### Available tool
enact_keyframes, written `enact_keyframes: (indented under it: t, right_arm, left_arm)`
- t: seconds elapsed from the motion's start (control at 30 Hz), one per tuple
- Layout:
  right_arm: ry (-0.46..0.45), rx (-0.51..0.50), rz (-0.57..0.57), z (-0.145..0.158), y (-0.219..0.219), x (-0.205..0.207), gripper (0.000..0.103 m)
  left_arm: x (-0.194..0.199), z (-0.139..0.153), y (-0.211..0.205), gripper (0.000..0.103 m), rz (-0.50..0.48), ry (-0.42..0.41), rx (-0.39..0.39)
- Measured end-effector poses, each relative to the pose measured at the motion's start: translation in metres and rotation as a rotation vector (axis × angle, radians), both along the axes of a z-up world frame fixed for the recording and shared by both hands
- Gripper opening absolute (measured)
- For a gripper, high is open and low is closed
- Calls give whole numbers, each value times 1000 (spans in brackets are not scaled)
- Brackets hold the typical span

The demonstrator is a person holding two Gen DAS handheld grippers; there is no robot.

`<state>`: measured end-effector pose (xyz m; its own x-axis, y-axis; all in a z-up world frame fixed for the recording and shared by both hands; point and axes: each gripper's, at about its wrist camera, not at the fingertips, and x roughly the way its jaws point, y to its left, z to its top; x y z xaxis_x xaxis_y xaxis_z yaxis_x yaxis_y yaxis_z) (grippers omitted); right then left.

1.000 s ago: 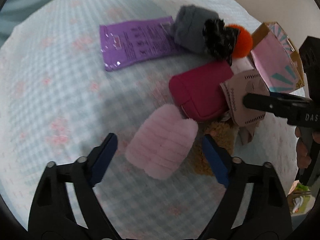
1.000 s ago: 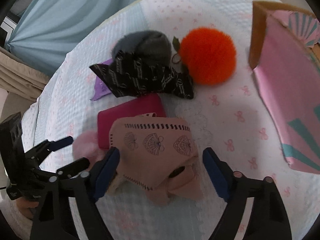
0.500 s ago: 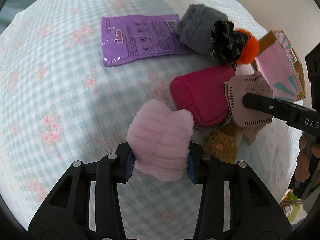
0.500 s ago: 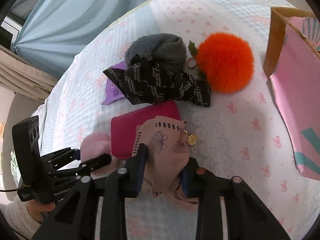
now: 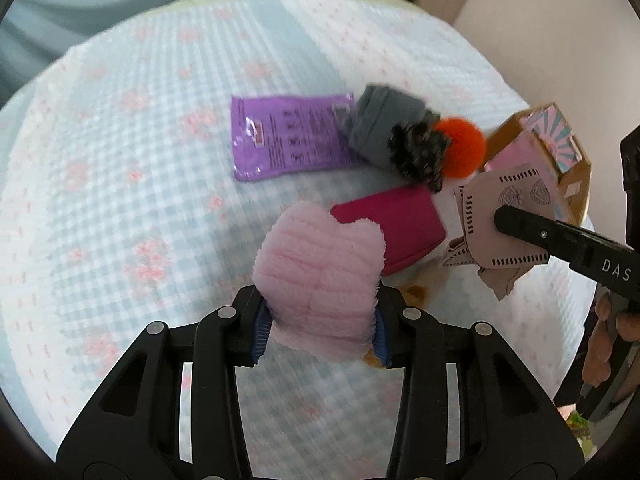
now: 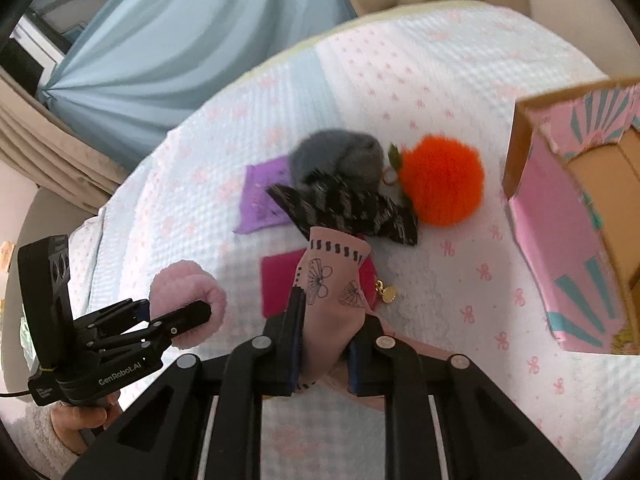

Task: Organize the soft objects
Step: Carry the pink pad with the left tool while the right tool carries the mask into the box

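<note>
My left claw (image 5: 318, 322) is clamped on the fluffy pink piece (image 5: 320, 276), the blue pads squeezing its lower end and the rest standing up out of the jaws, clear of the checked bedspread (image 5: 120, 200). Its jaws had just been closing onto that piece. My right claw (image 6: 324, 354) is pinched tight on the beige patterned cloth (image 6: 334, 292), which bunches upward between the pads; those jaws had just been closing too, with the cloth between them. I take the magenta pouch (image 5: 394, 220) as my marker: it lies flat on the bedspread just behind both held pieces. Beyond the pouch sit the black patterned bow (image 6: 348, 210), the grey fuzzy bundle (image 6: 338, 156) touching the bow, and the orange pompom (image 6: 442, 180) just beside them toward the box. The purple packet (image 5: 290, 136) lies flat on the far side of the pouch, its corner under the grey bundle. The pink cardboard box (image 6: 572, 236) stands open, well apart from the pouch on the pompom's side. A small gold charm (image 6: 387, 293) hangs at the pouch's near edge.
</note>
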<state>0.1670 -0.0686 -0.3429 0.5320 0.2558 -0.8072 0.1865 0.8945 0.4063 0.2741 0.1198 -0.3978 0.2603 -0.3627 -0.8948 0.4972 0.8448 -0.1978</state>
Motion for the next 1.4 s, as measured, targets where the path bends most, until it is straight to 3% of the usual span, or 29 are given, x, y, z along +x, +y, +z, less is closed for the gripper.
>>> enact_keyframes:
  t: [0.53,0.67,0.9,1.13,1.4]
  right_arm:
    - [-141,-74,26,174,-16,-60,17]
    - [-175,-95,22,209,-41,-75,17]
    - [-205,-122,38,249,-121,-90,17]
    - [-185,-172,46,251,-214,-87,17]
    - [-66,-209,19,210,-297,-63,16]
  left_arm:
    - [-61,186,1,37,161,-201,-18]
    - [-80,218,-15,37,204,-225,-38]
    - [-111,257,-85,37,292,-261,-81]
    - [-123,260,-184,37,330,-253,-104]
    - [-113,213,-289,37,247,-158,-92]
